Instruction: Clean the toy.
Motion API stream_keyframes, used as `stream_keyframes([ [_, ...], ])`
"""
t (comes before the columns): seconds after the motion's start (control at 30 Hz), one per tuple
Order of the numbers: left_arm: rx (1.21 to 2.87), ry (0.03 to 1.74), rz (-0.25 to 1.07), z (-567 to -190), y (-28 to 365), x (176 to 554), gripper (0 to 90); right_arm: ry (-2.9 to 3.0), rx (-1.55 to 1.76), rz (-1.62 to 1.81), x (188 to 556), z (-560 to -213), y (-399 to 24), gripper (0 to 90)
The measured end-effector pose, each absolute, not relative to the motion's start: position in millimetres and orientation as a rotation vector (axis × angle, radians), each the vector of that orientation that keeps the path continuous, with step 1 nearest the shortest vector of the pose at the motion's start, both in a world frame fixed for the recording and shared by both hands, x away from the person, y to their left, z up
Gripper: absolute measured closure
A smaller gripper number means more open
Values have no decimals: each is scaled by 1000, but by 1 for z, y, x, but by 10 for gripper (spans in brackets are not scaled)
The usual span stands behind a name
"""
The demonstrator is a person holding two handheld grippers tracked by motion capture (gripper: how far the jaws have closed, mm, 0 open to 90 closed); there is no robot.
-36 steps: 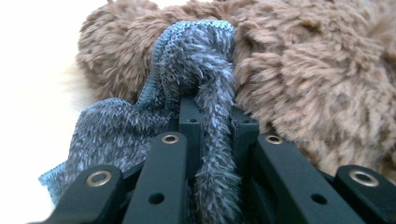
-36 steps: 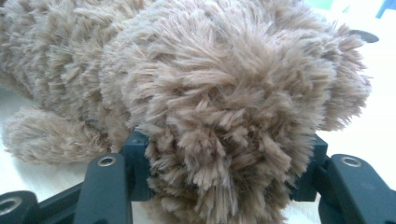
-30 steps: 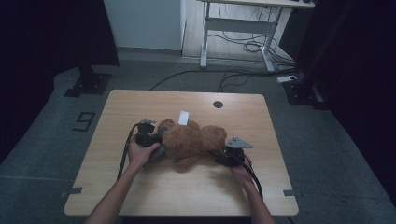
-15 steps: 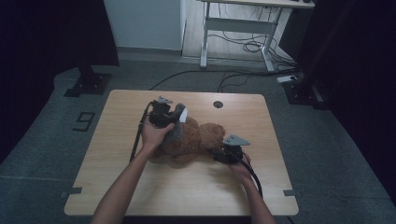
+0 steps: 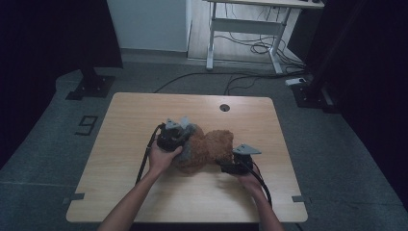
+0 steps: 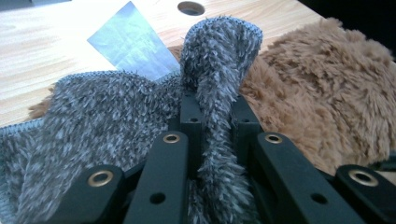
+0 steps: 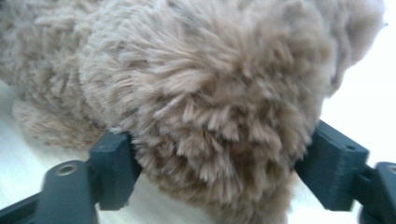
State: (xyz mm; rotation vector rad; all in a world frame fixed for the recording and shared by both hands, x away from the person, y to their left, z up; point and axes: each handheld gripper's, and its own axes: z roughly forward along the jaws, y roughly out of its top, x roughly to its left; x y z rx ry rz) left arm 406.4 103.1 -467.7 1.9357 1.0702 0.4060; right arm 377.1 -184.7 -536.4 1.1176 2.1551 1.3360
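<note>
Fabric is what the left gripper [image 6: 212, 140] has clenched: a fold of grey fleece [image 6: 219, 60] stands pinched between its 2 jaws, the grey side being the underside of the brown plush cloth [image 5: 211, 149] bunched at the middle of the table [image 5: 120, 125]. In the high view the left gripper [image 5: 179, 132] sits over the cloth's left part with that grey flap turned up and over the brown pile. A pale sewn-in label [image 6: 133, 44] lies flat on the wood just beyond the fold.

The right gripper [image 7: 215, 168] has just been opening its jaws; they stand wide either side of a brown lump of the plush cloth [image 7: 210, 93], which sits between them. Whether the pads press on it is hard to tell, but the gap looks slack. In the high view this right gripper [image 5: 230, 166] rests low at the cloth's right edge.

The step looks like folding or turning the cloth over. To do it well, the left grip should stay firm and carry the flap across low, so the pile does not drag the rest along. The right gripper would best re-grip an edge, not the thick lump, to anchor it.
</note>
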Motion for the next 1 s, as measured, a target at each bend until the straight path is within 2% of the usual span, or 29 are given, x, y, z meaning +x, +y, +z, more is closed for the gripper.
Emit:
stream_keyframes([
  [0.23, 1886, 1042, 387, -475, 108, 388, 796, 2153, 1118, 1447, 365, -523, -202, 155],
  [0.4, 1874, 1027, 386, -476, 108, 378, 796, 2118, 1128, 1465, 371, -508, -199, 118],
  [0.53, 1858, 1017, 363, -478, 112, 371, 795, 2182, 1177, 1440, 380, -513, -187, 16],
  [0.6, 1853, 1014, 358, -478, 112, 369, 795, 2232, 1188, 1410, 383, -520, -182, 0],
  [0.67, 1858, 1010, 368, -478, 112, 367, 795, 2244, 1170, 1359, 382, -527, -176, 53],
  [0.83, 1851, 1001, 368, -480, 113, 362, 793, 2217, 1072, 1341, 371, -528, -175, 250],
  [1.0, 1830, 1010, 318, -471, 114, 356, 785, 2197, 997, 1341, 362, -533, -177, 339],
])
